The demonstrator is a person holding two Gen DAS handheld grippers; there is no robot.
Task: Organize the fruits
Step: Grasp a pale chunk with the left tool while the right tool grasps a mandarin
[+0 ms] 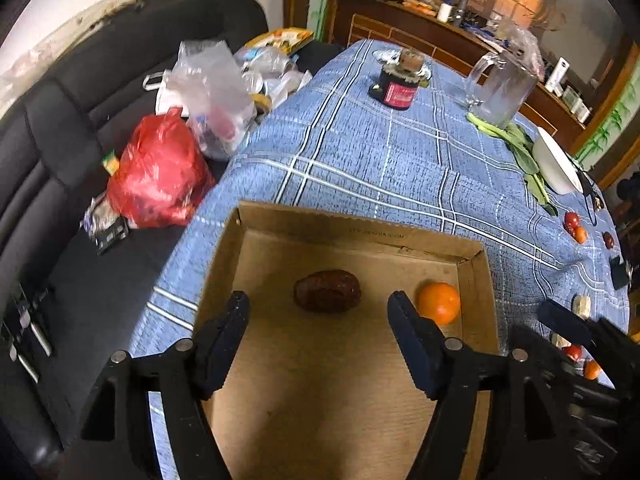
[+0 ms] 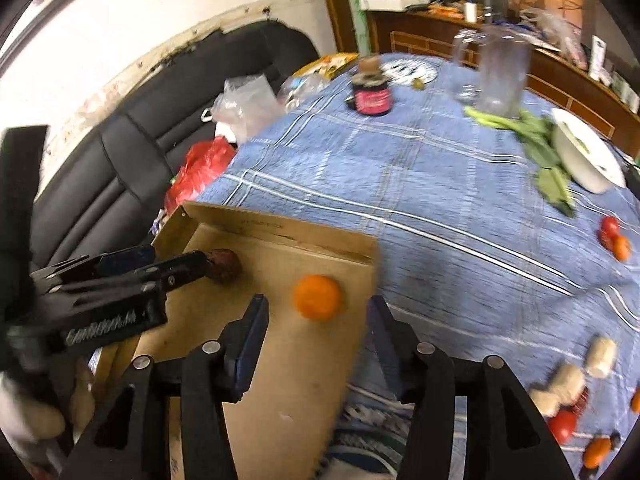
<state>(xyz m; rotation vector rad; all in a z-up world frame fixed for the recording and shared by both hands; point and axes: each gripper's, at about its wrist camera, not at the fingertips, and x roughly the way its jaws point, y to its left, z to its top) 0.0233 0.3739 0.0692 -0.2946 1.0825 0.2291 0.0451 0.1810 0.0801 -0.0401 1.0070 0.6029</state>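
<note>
Left wrist view: the left gripper (image 1: 318, 308) hangs over the cardboard box (image 1: 478, 280), fingers spread wide and empty, with the dark red date (image 1: 327, 291) on the box floor between its tips. The right gripper (image 2: 318, 312), likewise spread and empty, points down at the orange (image 2: 319, 297) lying near the box's right wall.

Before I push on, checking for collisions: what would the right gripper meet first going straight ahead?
Probably the orange, lying in the box between the open right gripper fingers' line; depth is unclear.
</note>
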